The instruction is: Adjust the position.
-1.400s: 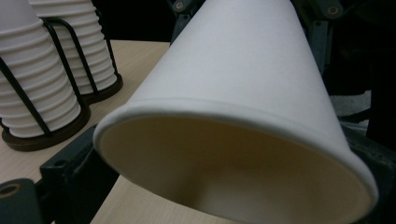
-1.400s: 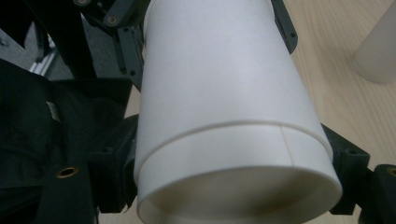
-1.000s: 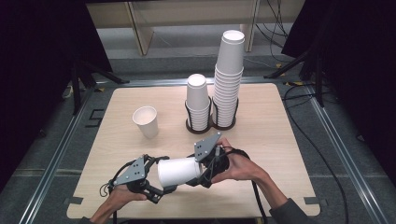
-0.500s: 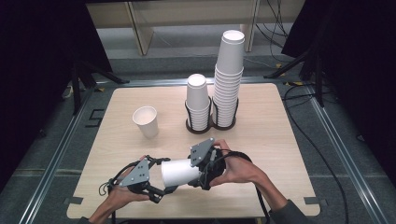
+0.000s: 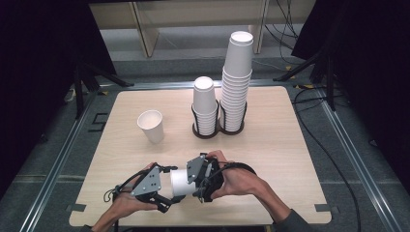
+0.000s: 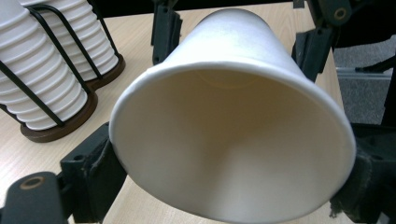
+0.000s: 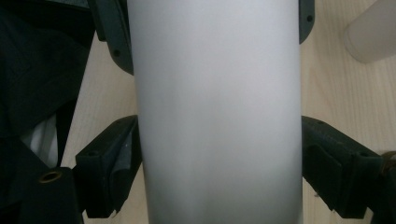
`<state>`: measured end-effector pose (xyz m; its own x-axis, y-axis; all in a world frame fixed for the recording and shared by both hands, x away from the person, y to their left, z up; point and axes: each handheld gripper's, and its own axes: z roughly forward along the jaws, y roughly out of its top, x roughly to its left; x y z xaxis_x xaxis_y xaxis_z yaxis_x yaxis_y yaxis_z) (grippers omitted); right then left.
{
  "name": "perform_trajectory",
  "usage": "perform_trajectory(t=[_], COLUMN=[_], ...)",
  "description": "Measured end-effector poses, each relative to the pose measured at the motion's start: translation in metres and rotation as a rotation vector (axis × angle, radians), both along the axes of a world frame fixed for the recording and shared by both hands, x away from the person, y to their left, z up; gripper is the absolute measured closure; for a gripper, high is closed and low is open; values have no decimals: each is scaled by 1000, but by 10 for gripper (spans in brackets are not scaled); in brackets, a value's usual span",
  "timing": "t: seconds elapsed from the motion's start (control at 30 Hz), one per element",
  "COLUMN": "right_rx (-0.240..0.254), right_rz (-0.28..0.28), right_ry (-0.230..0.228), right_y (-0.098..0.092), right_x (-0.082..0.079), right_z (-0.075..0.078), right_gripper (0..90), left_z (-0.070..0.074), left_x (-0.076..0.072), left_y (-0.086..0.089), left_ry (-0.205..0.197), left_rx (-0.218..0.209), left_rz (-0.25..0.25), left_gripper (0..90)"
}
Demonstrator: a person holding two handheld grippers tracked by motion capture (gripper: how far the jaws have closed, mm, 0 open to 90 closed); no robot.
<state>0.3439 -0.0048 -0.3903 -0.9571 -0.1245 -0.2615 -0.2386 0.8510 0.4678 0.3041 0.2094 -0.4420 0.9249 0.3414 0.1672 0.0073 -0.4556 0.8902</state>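
- Left gripper, high view, lower centre: jaws have just been closing, now clamped on the rim end of the paper cup. Right gripper holds its base end.
- Left gripper view: cup mouth centre frame, pads pressing both sides; handover likely underway.
- Right gripper view: cup wall between jaws; left pad touching, right pad contact unclear.
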Motion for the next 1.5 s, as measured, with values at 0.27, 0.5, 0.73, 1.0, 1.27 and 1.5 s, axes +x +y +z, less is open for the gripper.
perform_trajectory(t=[0.27, 0.5, 0.73, 1.0, 1.27, 1.5], right_rx=[-34, 60, 244, 334, 387, 429], right_rz=[22, 2, -1, -29, -27, -26], right_ry=[-17, 59, 176, 232, 245, 275], right_y=[7, -1, -16, -25, -25, -20], right_x=[-2, 3, 13, 18, 21, 21], right_z=[-7, -5, 0, 2, 0, -5], right_gripper=[217, 217, 219, 219, 218, 217], left_z=[0, -1, 1, -2, 1, 2], left_x=[0, 3, 6, 8, 8, 7], left_y=[0, 7, 14, 15, 16, 14], left_ry=[12, 30, 94, 129, 139, 139], left_rx=[-10, -168, -336, -391, -453, -491], left_rz=[-10, 11, 24, 58, 77, 94], left_gripper=[106, 47, 55, 34, 18, 0])
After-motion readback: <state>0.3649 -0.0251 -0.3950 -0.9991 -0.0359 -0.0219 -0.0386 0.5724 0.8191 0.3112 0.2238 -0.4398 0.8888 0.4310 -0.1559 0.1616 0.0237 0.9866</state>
